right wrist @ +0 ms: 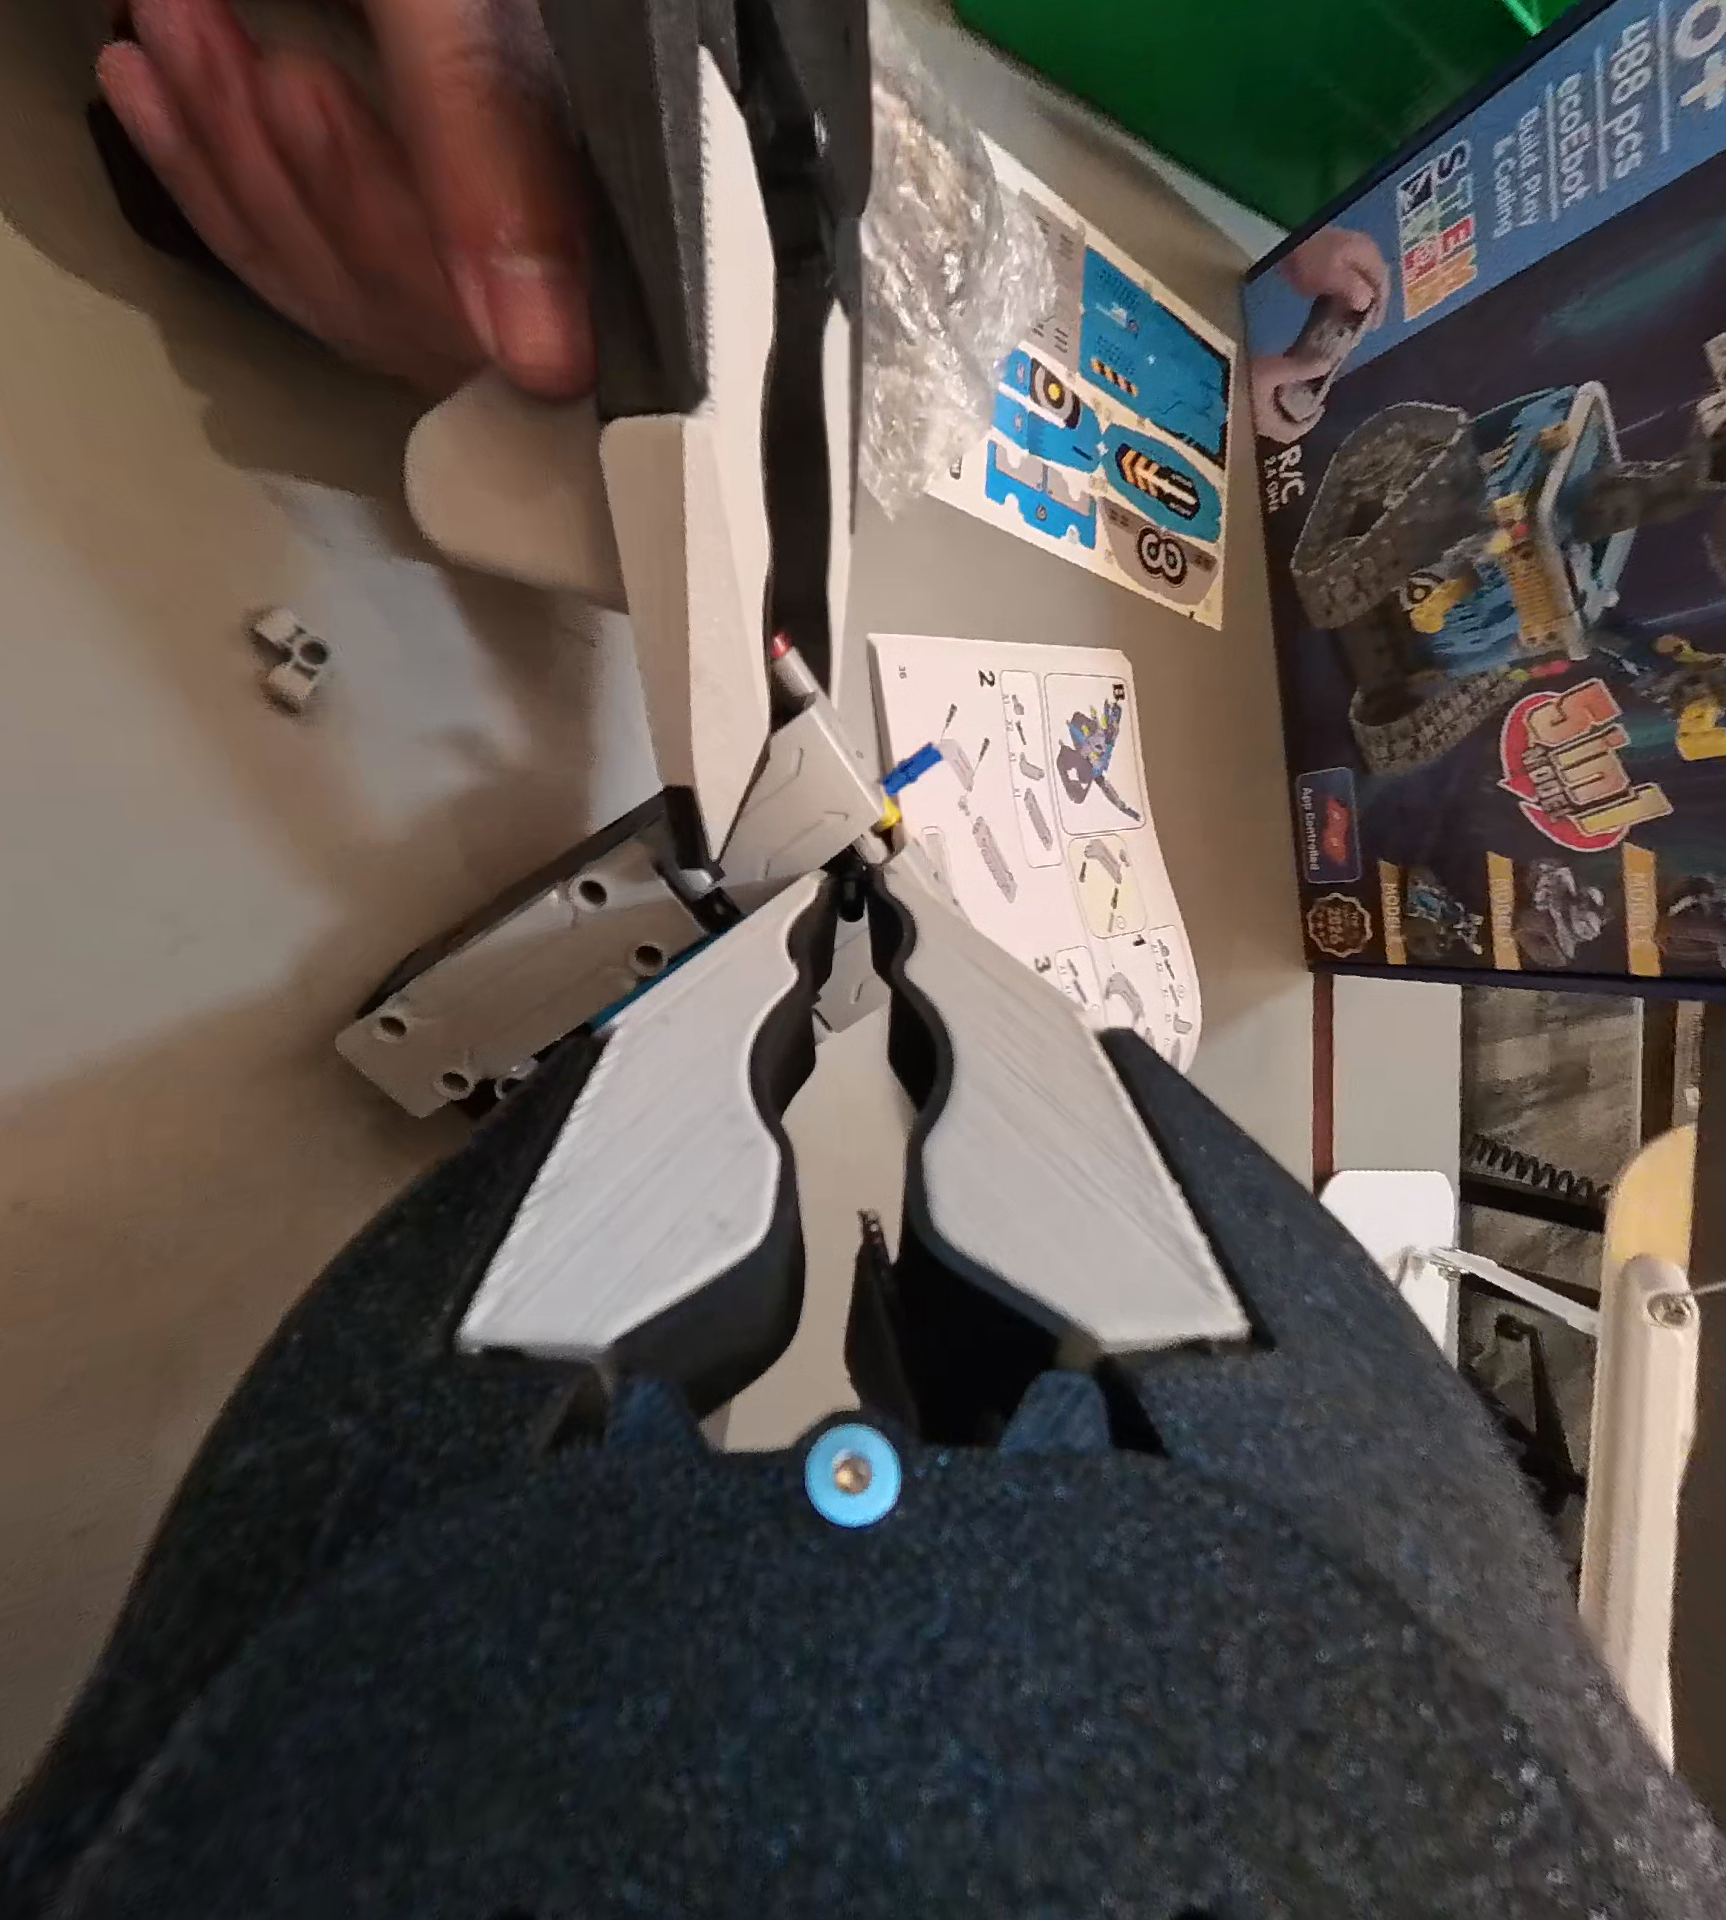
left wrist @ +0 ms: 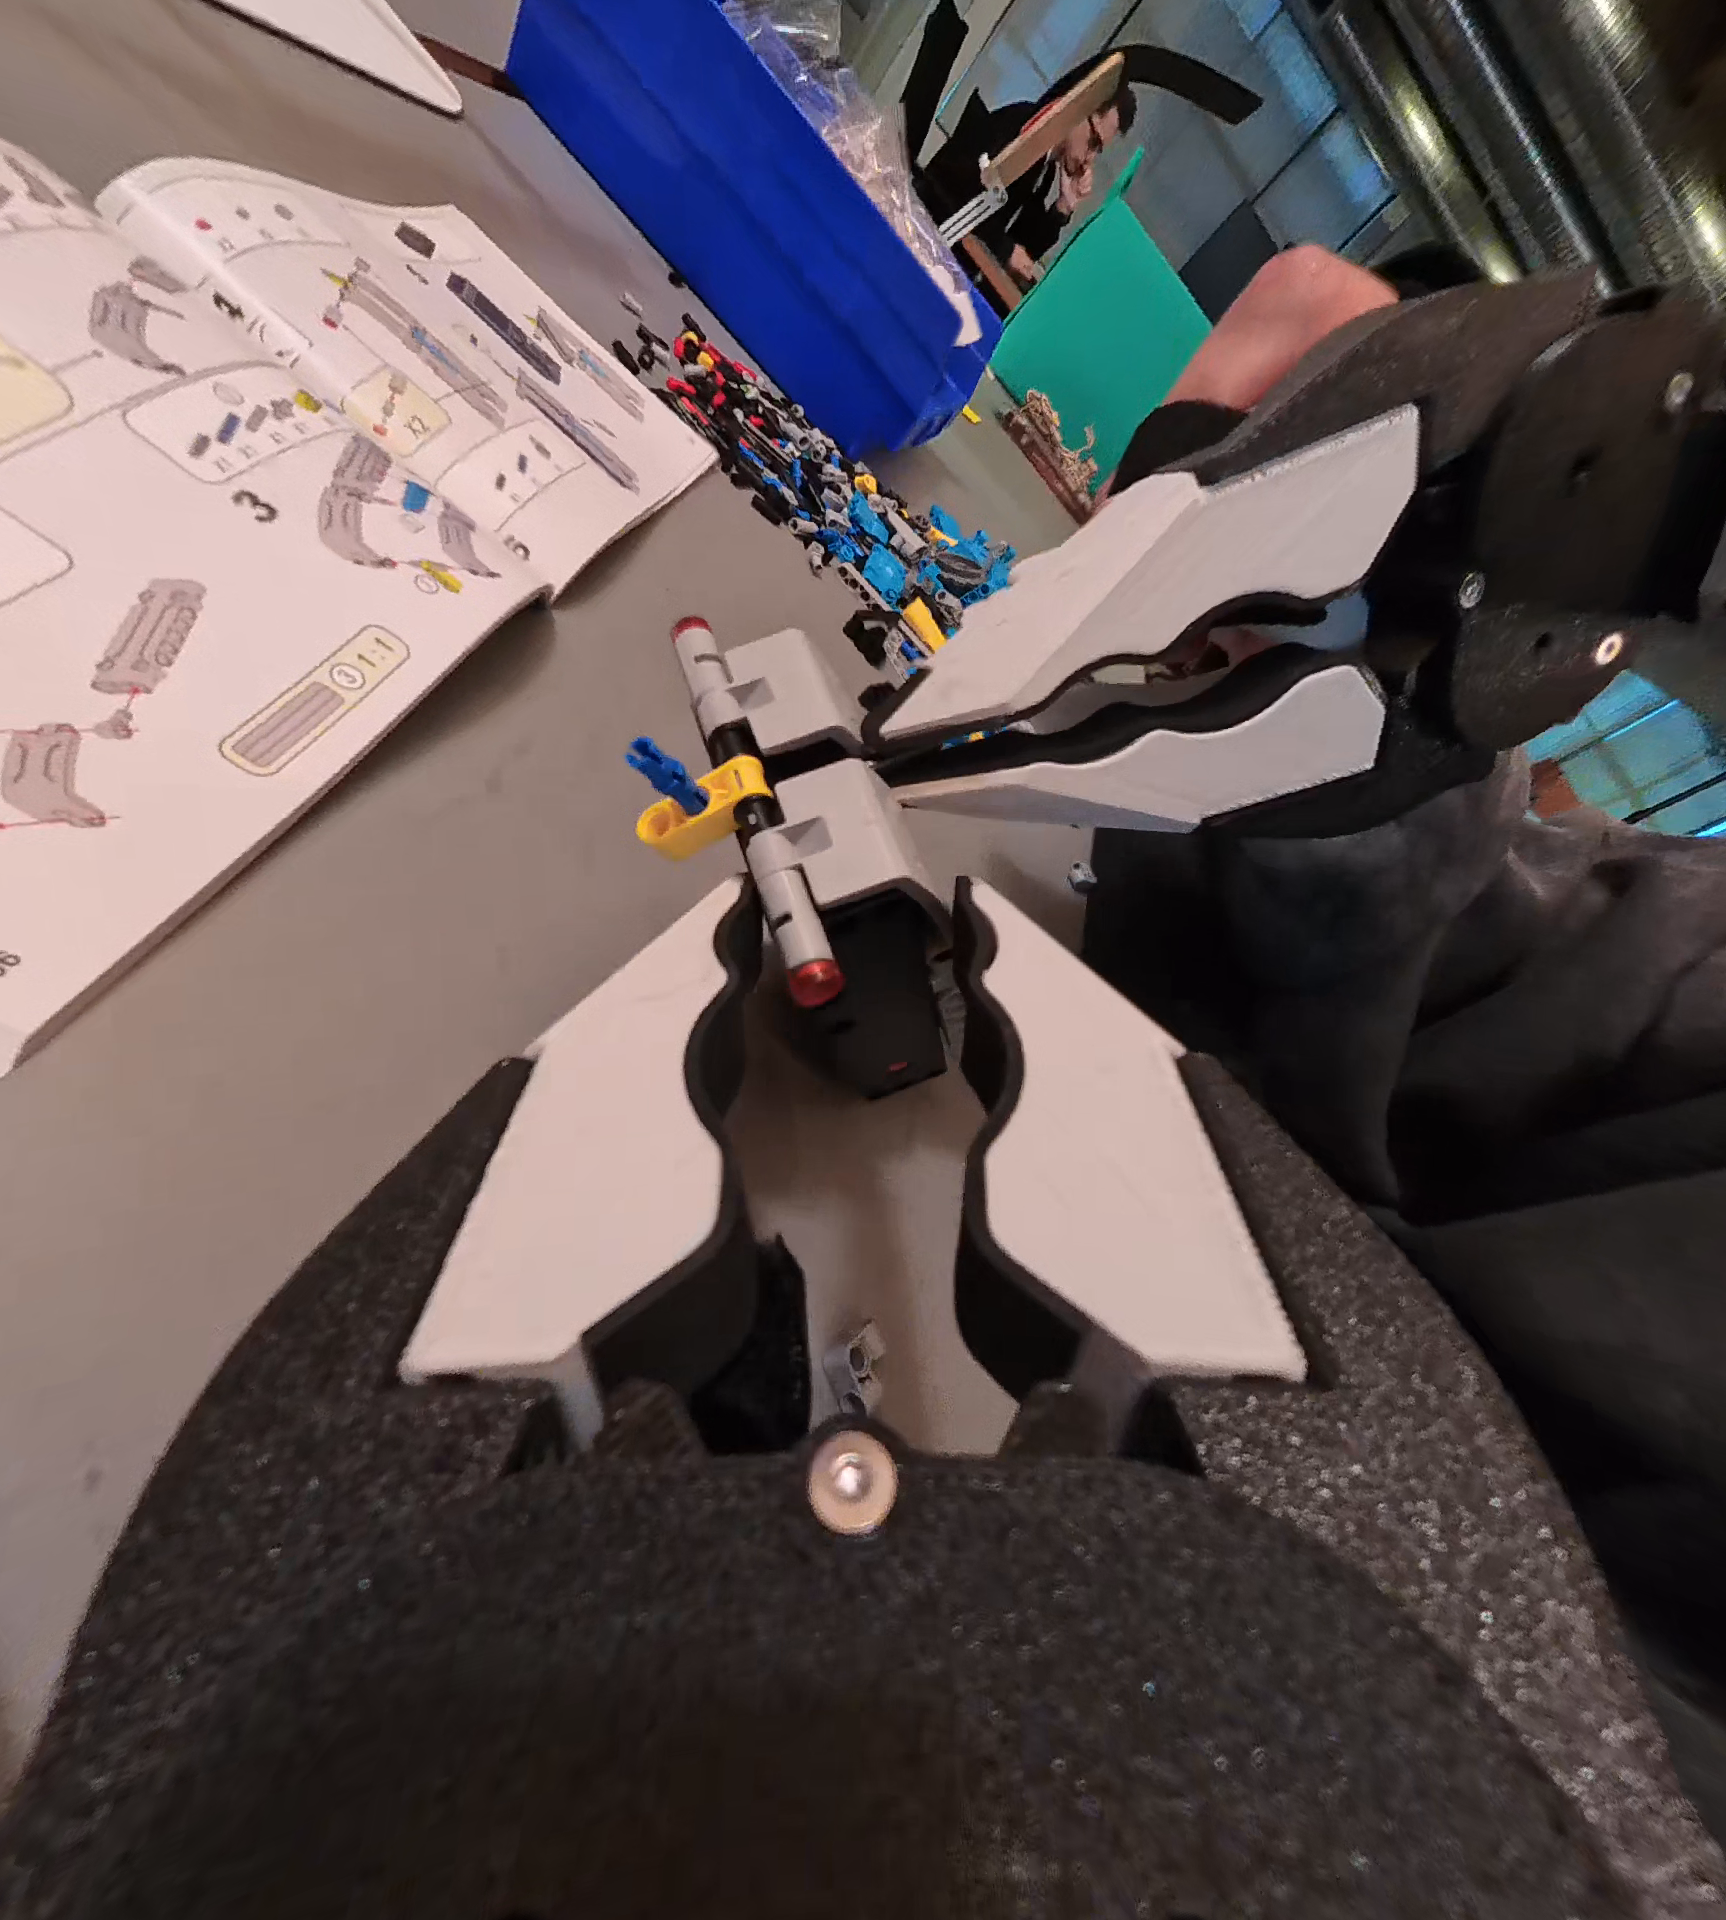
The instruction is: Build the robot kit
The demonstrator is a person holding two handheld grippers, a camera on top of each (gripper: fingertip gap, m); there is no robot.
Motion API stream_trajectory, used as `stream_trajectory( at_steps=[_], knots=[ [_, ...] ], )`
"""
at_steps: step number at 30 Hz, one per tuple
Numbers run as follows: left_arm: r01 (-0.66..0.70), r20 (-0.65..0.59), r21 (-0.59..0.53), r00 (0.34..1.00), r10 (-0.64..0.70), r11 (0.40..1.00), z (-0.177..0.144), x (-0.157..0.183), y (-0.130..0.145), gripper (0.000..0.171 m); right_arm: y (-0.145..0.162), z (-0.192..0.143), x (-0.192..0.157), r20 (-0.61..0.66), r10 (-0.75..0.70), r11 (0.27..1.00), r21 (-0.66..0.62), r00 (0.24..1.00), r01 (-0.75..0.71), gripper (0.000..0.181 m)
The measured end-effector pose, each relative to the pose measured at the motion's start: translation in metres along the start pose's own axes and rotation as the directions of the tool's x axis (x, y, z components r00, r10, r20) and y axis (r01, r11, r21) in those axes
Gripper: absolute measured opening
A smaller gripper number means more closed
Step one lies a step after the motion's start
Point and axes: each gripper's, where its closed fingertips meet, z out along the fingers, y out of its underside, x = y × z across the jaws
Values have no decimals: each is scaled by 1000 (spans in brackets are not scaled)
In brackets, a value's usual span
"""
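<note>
My left gripper (left wrist: 854,904) is shut on a brick assembly (left wrist: 838,831) made of two grey panels on a black block, held above the grey table (left wrist: 371,1091). A grey axle with red ends (left wrist: 734,727) runs across the assembly and carries a yellow connector (left wrist: 693,821) with a blue pin (left wrist: 661,769). My right gripper (left wrist: 885,748) comes in from the right, tips closed at the black gap between the panels. In the right wrist view the right gripper (right wrist: 854,888) pinches that spot on the assembly (right wrist: 807,800). A left gripper finger (right wrist: 703,603) presses the assembly from above, with a hand (right wrist: 350,208) behind.
An open instruction booklet (left wrist: 215,520) lies left, with a pile of small parts (left wrist: 817,488) and a blue bin (left wrist: 734,208) behind. A loose grey connector (right wrist: 293,660), sticker sheet (right wrist: 1098,457), plastic bag (right wrist: 942,312) and the printed box (right wrist: 1565,520) lie on the table. The tips of both grippers are at nearly the same place.
</note>
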Motion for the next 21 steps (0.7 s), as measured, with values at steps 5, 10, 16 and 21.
stream_trajectory(
  at_steps=[5,10,16,21],
  knots=[
    [59,-15,-5,998,-59,998,0,-5,1,35,2,6,1,47,-8,1000,-22,999,9,5],
    [75,-14,-14,997,-75,997,1,-6,3,35,4,6,-1,119,-7,999,-34,993,12,6],
    [83,-7,-21,996,-84,996,2,-8,4,35,6,7,-3,142,-61,994,-83,988,73,4],
    [89,3,-5,996,-89,996,0,-11,2,34,9,-4,4,134,6,995,-96,991,7,4]
  ],
)
